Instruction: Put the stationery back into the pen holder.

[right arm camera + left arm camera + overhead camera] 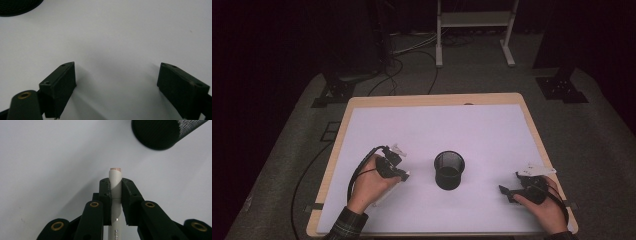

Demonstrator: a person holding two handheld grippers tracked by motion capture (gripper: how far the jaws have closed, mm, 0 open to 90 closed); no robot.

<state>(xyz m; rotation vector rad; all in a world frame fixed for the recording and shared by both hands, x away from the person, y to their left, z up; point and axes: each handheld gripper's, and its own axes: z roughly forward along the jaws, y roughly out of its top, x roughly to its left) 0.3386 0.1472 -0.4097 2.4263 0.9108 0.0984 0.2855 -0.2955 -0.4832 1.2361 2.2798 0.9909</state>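
Closest to me, my left gripper is clamped on a white pen; its two black jaws press the pen's sides, and the pen's pale tip pokes out past them; the pen's low end is cut off at the bottom of the left gripper view, so I cannot read the small print on it. From the high view the left gripper sits just left of the black mesh cup, and the hand hides most of the pen there. My right gripper has its jaws spread wide with only bare white table between them; in the high view it rests to the right of the cup, a bit nearer me. The cup stands upright, apart from both grippers; I cannot make out its inside. Beyond the cup the room is too dark to make out much.
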